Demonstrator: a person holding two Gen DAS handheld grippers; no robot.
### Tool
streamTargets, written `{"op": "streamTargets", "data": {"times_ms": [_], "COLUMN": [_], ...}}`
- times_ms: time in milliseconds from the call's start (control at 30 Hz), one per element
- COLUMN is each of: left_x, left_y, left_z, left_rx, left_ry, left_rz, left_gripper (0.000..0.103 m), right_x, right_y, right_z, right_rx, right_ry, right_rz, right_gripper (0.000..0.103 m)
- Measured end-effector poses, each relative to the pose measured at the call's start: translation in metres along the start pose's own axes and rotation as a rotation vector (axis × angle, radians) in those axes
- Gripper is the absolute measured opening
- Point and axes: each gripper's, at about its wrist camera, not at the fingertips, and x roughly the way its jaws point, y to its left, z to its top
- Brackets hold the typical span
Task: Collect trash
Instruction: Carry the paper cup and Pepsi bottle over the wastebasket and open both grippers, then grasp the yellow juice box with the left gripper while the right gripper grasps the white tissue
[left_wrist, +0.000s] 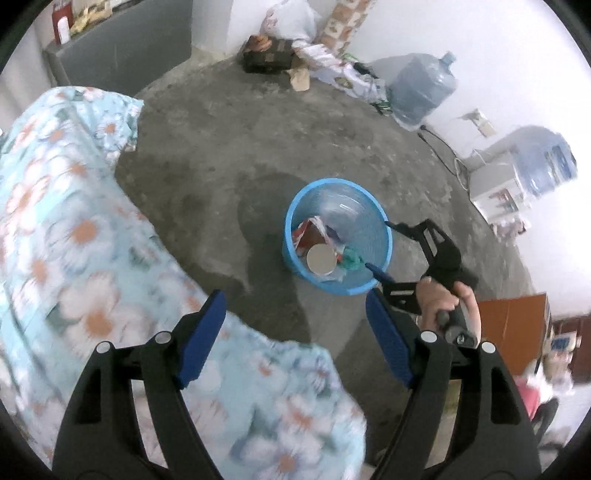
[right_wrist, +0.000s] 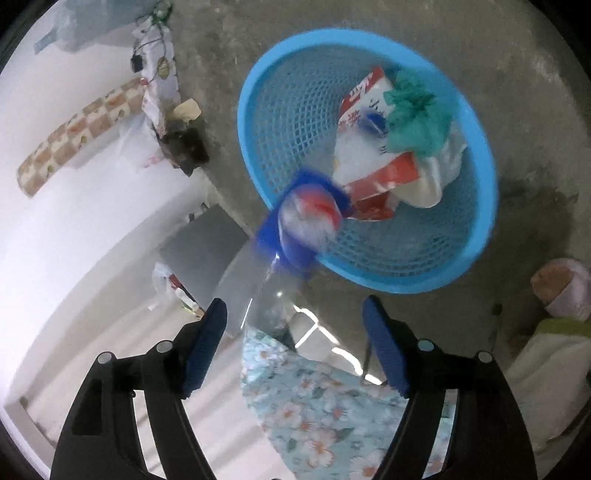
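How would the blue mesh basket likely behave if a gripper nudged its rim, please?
The blue mesh basket looks like thin openwork plastic, so probably light and apt to slide on the concrete floor. It holds only loose wrappers and seems narrower below, so it might tip.

Cloth: floral blue sheet (left_wrist: 55, 221), left.
Floor: grey concrete (left_wrist: 229, 147).
Far wall: two water jugs (left_wrist: 421, 88).
Corner: dark box (left_wrist: 267, 55).
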Motion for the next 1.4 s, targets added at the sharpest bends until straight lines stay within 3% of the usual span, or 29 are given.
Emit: {"op": "streamTargets", "data": {"times_ms": [167, 300, 500, 600, 700, 867, 1033, 1267, 1400], "left_x": [-0.035, -0.063, -0.114, -0.136, -0.157, -0.185, -0.205, -0.220, -0.228], "left_y": [0.002, -0.004, -0.007, 0.000, 0.007, 0.028, 0.050, 0.086, 0.106], "left_z": [-0.033, -0.055, -0.098, -0.122, -0.145, -0.173, -0.200, -0.229, -0.245], "left_rx": [0.015, 0.040, 0.057, 0.042, 0.035, -0.019, -0.111, -0.211, -0.270], "left_ry": [-0.090, -0.167, -0.326, -0.435, -0.507, -0.555, -0.608, -0.636, -0.665], "left_rz": [-0.004, -0.004, -0.015, 0.041, 0.087, 0.141, 0.175, 0.238, 0.265], "left_gripper": [0.074, 0.074, 0.077, 0.088, 0.088, 0.088, 0.088, 0.088, 0.088], "right_x": [-0.040, -0.082, -0.117, -0.125, -0.131, -0.124, -0.103, -0.071, -0.054], "right_y": [-0.018, -0.024, 0.001, 0.026, 0.050, 0.071, 0.058, 0.019, 0.002], "right_z": [-0.008, -0.030, -0.097, -0.145, -0.197, -0.281, -0.353, -0.423, -0.446], "right_rx": [-0.042, -0.146, -0.470, -0.672, -0.897, -1.205, -1.454, -1.697, -1.818], "right_ry": [-0.041, -0.094, -0.095, -0.087, -0.104, -0.088, -0.055, 0.018, -0.033], "right_rz": [-0.009, -0.038, -0.143, -0.188, -0.215, -0.257, -0.342, -0.458, -0.569], "right_gripper": [0.074, 0.074, 0.074, 0.077, 0.083, 0.090, 0.092, 0.095, 0.096]}}
